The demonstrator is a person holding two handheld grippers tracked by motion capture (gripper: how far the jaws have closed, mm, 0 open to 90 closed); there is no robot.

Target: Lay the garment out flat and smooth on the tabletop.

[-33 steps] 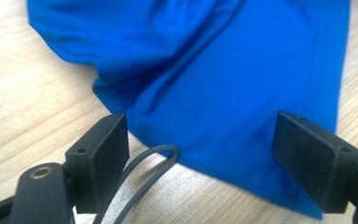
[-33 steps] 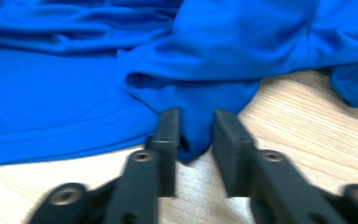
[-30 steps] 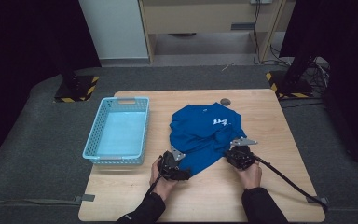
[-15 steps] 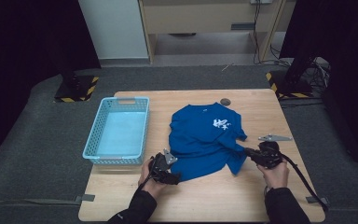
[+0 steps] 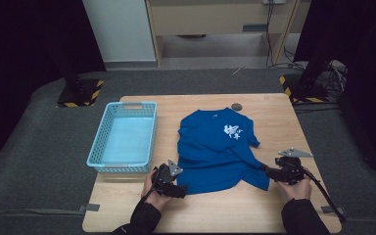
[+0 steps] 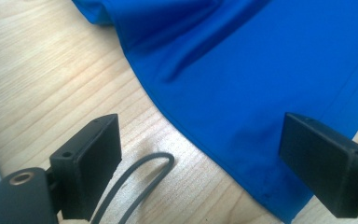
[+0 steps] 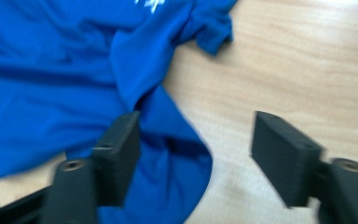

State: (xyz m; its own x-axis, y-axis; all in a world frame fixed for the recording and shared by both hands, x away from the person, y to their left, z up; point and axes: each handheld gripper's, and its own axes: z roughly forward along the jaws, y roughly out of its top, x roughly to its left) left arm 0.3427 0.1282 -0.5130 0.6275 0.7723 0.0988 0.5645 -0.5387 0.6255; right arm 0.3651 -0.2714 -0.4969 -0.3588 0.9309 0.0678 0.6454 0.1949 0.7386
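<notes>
One blue shirt [image 5: 215,152] spread flat on worktop [image 5: 274,205], right of one light-blue basket [image 5: 125,137]. One small dark round thing [image 5: 236,106] beyond collar. Two tongs, left [image 5: 178,188] and right [image 5: 270,172], both released, at shirt's near corners.

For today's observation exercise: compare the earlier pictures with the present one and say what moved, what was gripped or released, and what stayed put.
The right tongs swung outward to the right, drawing the blue T-shirt's lower corner with them, so the hem spread wider. The left tongs shifted slightly left and toward the person, to the hem's other corner. Both now stand open over the cloth. The basket and small dark object stayed put.
</notes>
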